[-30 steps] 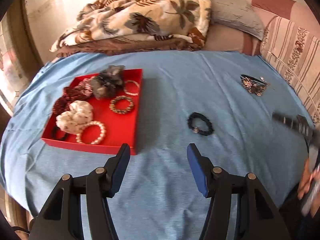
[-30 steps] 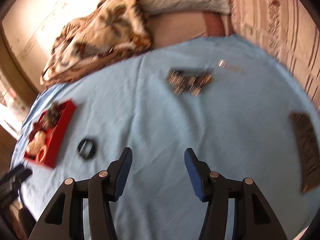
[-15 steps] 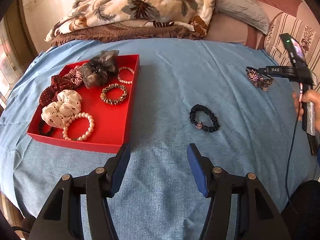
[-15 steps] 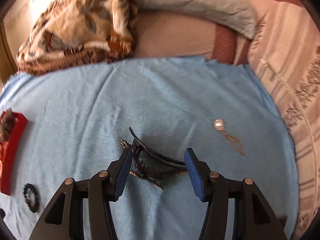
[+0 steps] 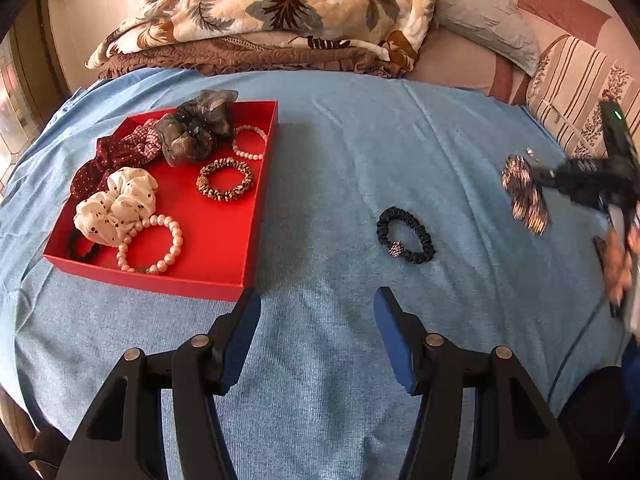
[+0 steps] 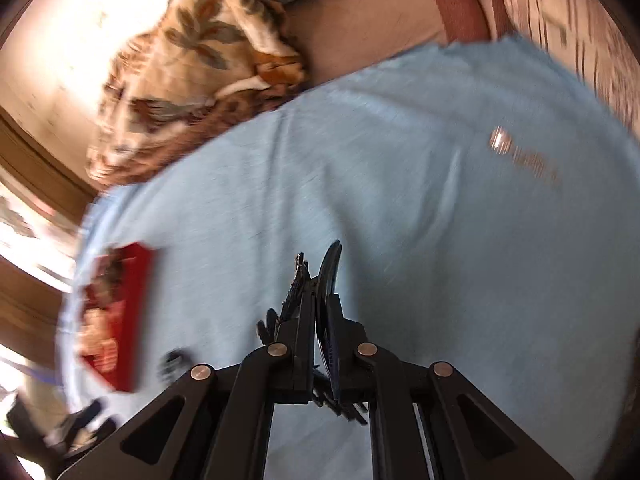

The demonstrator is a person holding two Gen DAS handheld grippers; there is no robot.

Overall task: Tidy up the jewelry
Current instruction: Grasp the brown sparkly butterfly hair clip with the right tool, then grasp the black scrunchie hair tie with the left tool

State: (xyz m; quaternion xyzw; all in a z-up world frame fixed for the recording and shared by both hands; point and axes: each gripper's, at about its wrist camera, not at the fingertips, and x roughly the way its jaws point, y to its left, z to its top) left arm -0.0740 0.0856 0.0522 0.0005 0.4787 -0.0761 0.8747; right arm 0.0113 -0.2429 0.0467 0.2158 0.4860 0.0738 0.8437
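A red tray (image 5: 224, 248) on the blue cloth holds scrunchies, pearl bracelets and a patterned bracelet (image 5: 225, 179). A black scrunchie (image 5: 406, 235) lies on the cloth right of the tray. My left gripper (image 5: 316, 312) is open and empty, hovering near the tray's front corner. My right gripper (image 6: 320, 300) is shut on a beaded black hair clip (image 6: 298, 280) and holds it lifted above the cloth. It shows at the right in the left wrist view (image 5: 524, 192). The tray (image 6: 132, 320) appears blurred at the left in the right wrist view.
A small shiny pendant on a chain (image 6: 500, 144) lies on the cloth at the far right. Folded floral blankets (image 5: 280, 12) and a grey pillow (image 5: 484, 28) are piled behind. A striped cushion (image 5: 580, 92) borders the right side.
My right gripper has closed on the hair clip and lifted it off the cloth, tilting toward the left. My left gripper has stayed open, with its view shifting slightly.
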